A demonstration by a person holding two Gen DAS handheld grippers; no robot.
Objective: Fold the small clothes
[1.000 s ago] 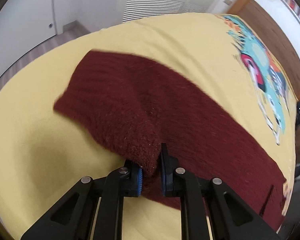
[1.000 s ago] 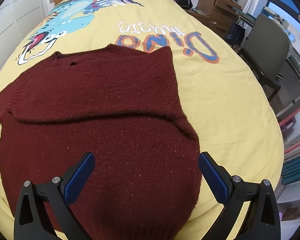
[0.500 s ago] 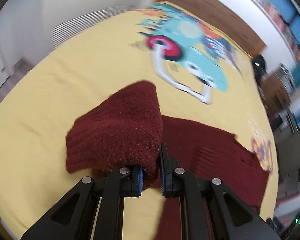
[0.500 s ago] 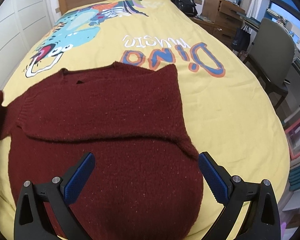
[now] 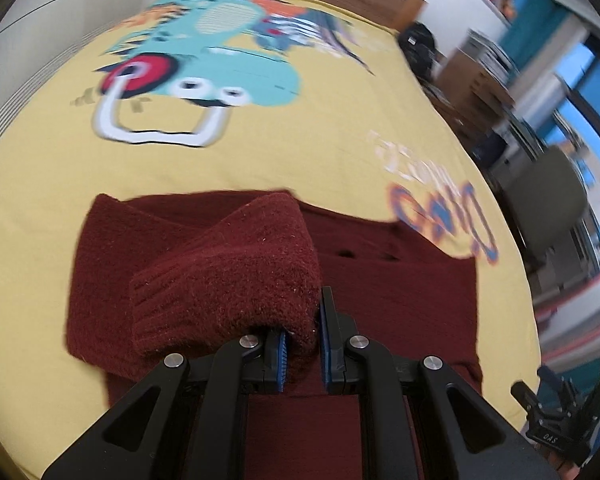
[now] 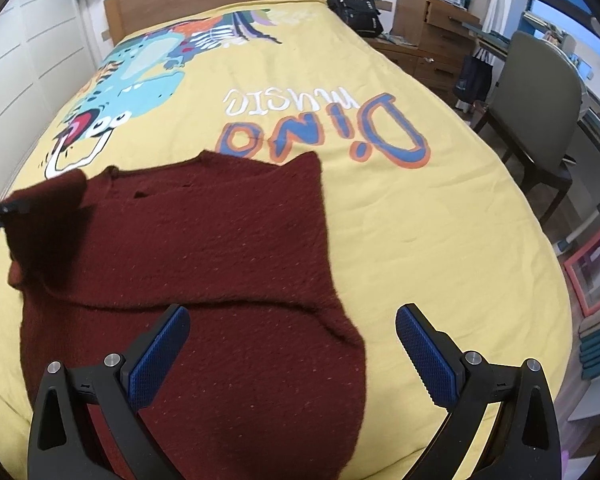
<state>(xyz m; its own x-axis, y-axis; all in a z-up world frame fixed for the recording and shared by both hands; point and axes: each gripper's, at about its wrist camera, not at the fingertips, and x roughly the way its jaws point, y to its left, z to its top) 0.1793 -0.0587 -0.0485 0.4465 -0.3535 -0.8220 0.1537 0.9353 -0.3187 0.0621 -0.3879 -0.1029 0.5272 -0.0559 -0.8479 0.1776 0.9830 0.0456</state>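
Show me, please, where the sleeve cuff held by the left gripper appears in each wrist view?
Left wrist: sleeve cuff at centre, clamped in the left gripper.
Right wrist: sleeve cuff at far left, lifted.
Shared landmark: the Dino lettering.

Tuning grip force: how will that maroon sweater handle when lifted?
Likely floppy: the sleeve droops over the left gripper. Probably grippy, since the knit looks fuzzy. Thick sweater may drag on the bedspread.

Left gripper (image 5: 302,354) clamped; right gripper (image 6: 292,354) spread wide.
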